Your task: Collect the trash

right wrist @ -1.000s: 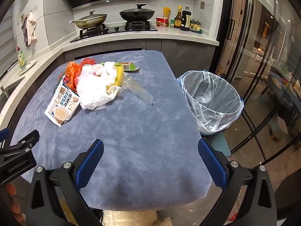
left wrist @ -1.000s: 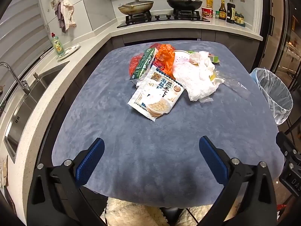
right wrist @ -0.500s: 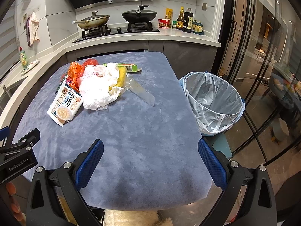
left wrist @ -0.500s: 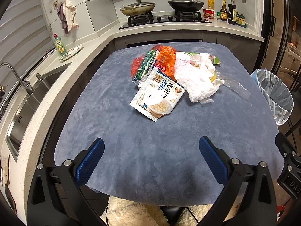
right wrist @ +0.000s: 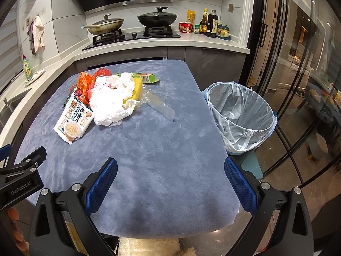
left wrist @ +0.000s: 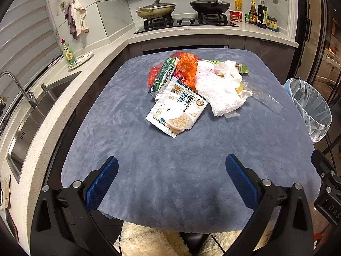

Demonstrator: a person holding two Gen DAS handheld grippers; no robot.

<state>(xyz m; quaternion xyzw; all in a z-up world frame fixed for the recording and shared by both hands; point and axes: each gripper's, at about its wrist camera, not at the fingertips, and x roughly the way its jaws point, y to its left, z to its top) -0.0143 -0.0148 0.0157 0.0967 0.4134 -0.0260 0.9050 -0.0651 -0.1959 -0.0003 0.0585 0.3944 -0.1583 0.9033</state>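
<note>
A heap of trash lies at the far middle of the blue-grey table (left wrist: 170, 160) (right wrist: 162, 160): a white oat packet (left wrist: 178, 112) (right wrist: 73, 120), crumpled paper towel (left wrist: 221, 91) (right wrist: 110, 104), a green carton (left wrist: 163, 75), orange plastic bag (left wrist: 187, 66) (right wrist: 84, 83), a clear wrapper (left wrist: 267, 102) (right wrist: 161, 106) and a green box (right wrist: 149, 77). A lined waste bin (left wrist: 309, 108) (right wrist: 240, 115) stands beside the table's right edge. My left gripper (left wrist: 170, 181) and right gripper (right wrist: 170, 181) hover open and empty over the near edge, well short of the heap.
A stone counter wraps left and behind, with a sink (left wrist: 25, 123), dish soap (left wrist: 67, 51), a stove with two pans (left wrist: 183, 8) and sauce bottles (right wrist: 207, 24). Glass doors (right wrist: 298, 85) stand to the right. A fluffy cream rug (left wrist: 153, 241) lies below the table's near edge.
Both views have risen and tilted slightly, so the trash heap sits a little lower in frame. Both grippers stay open and empty.
</note>
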